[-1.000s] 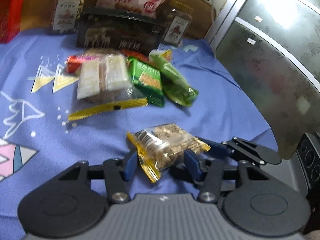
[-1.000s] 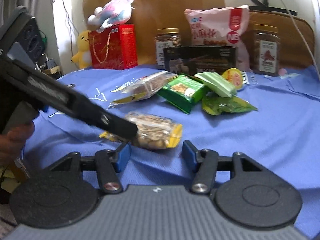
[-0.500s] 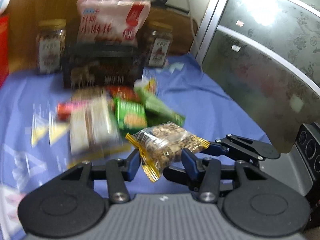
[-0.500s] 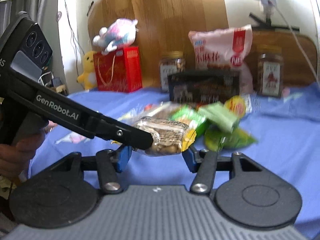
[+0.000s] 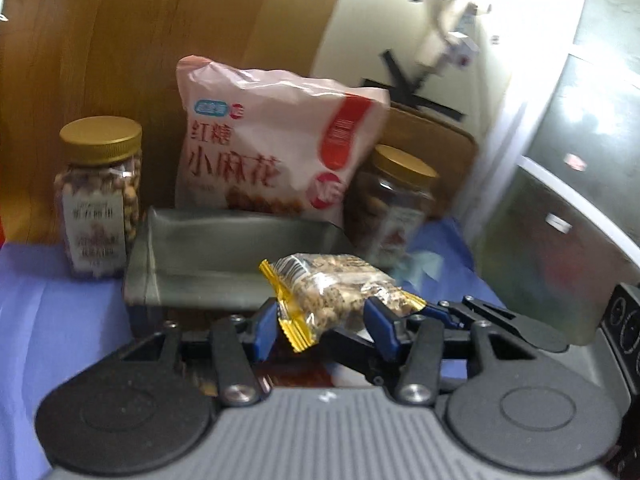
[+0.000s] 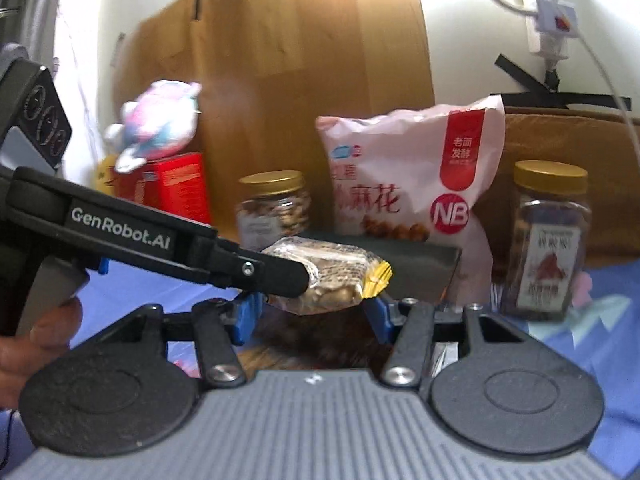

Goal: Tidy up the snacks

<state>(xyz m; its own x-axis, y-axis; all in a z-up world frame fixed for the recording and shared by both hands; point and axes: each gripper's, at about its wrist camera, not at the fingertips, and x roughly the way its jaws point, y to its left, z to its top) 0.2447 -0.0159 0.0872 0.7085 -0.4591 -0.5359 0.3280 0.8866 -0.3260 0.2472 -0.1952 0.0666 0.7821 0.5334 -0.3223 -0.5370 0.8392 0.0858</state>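
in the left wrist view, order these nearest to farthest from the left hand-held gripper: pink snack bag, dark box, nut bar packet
1. nut bar packet, between the fingers of the left hand-held gripper.
2. dark box, open, just beyond the packet.
3. pink snack bag, standing behind the box against the wooden board.

Ahead: open dark box [image 5: 224,256], interior free, entry from above and front. Behind it, pink bag [image 5: 272,152] closes the back. Flanks: left jar [image 5: 100,200] and right jar [image 5: 392,208] stand beside the box. Wooden board [image 5: 160,40] walls off the rear. Blue cloth [image 5: 48,320] left of the box lies bare.
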